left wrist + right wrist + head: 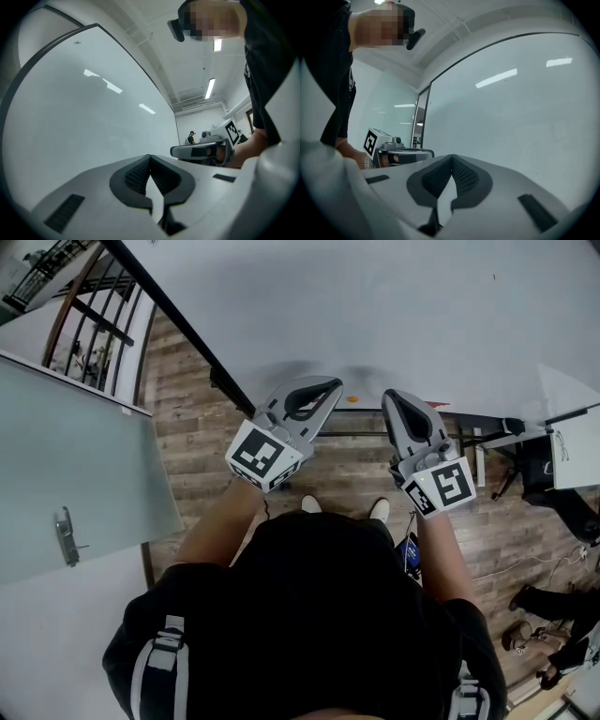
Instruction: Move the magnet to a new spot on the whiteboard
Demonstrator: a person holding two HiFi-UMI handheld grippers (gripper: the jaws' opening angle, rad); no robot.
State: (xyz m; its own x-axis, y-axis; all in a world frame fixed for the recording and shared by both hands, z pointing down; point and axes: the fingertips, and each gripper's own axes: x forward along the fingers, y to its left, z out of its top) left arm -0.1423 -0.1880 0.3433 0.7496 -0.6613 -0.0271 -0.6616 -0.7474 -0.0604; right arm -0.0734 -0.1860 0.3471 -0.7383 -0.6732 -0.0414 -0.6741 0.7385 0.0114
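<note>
2 grippers are held level toward the whiteboard (422, 306), side by side. The left gripper (330, 383) is seen closed, jaw tips meeting, with nothing held between them. The right gripper (388, 396) is likewise closed and empty. A small orange magnet (352, 399) is seen on the whiteboard, between the 2 gripper tips and apart from both. A wood floor (187, 446) is seen below.

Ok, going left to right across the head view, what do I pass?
door handle → left gripper → orange magnet → right gripper
</note>
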